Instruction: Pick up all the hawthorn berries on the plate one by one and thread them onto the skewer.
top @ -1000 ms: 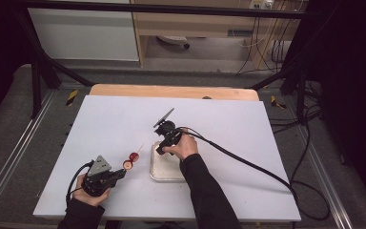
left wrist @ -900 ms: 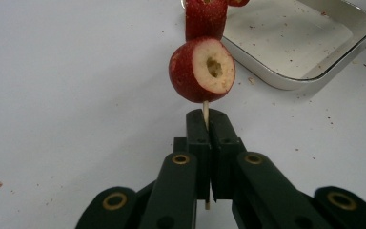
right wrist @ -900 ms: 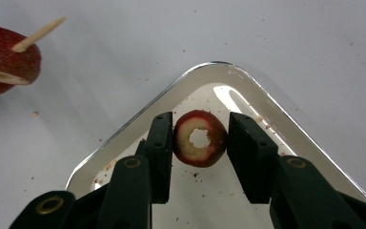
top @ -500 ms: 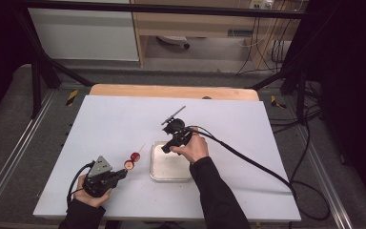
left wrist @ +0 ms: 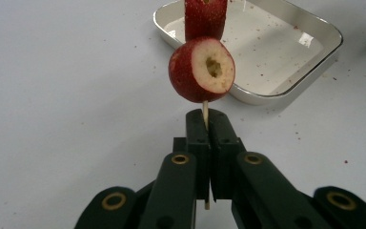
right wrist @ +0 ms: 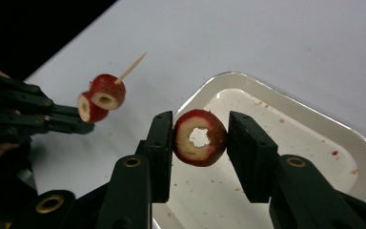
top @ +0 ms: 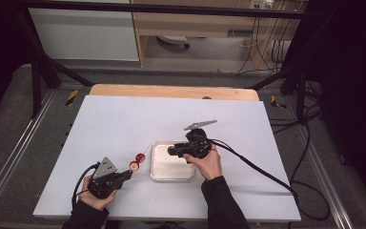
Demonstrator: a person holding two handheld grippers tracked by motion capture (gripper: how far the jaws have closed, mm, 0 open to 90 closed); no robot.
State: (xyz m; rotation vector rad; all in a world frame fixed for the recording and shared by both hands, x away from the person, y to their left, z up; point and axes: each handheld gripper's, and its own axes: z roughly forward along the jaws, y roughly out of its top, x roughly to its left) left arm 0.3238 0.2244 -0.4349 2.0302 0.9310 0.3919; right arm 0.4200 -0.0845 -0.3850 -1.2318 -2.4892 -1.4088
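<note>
Your right gripper (right wrist: 199,138) has lifted from the shallow white metal tray (right wrist: 314,143), clamped on a cored red fruit slice (right wrist: 200,137). Left gripper (left wrist: 206,125): pinching a thin wooden skewer (left wrist: 205,114) bearing two slices above the white counter (top: 124,119). Threading likely follows.

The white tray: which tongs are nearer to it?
Right. The right tongs hold a fruit slice over the white tray; the left tongs sit beside it, gripping the skewer.

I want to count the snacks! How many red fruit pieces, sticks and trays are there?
Red fruit pieces: 3, two on the stick, one in the right gripper
Sticks: 1
Trays: 1
Total: 5
</note>
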